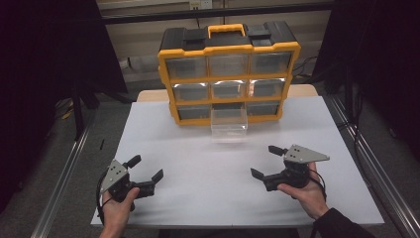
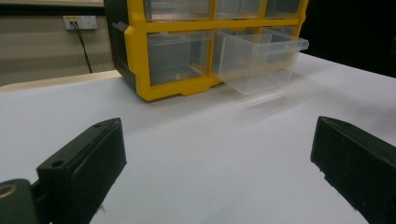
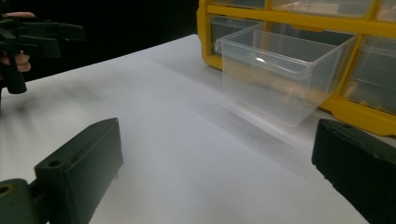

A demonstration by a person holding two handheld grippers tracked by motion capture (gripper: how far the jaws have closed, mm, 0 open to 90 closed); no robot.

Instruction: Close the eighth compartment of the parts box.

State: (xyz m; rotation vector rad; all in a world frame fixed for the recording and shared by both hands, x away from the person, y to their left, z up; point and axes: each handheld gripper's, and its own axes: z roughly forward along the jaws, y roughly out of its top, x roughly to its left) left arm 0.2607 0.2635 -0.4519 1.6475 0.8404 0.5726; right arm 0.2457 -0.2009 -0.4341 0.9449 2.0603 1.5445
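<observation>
1. You are holding the left gripper (image 1: pixel 147 167) and the right gripper (image 1: pixel 266 161) low over the white bench (image 1: pixel 198 163), one at each side. Both are having their jaws wide apart and are gripping nothing.
2. I think you are keeping them back like this so the way to the drawer is staying free.
3. The clear drawer (image 1: pixel 229 124) is sticking out from the bottom middle slot of the yellow organizer (image 1: pixel 228 74), at the far side of the bench, well apart from both grippers.
4. The drawer is looking transparent and empty, with a thin rim.
</observation>
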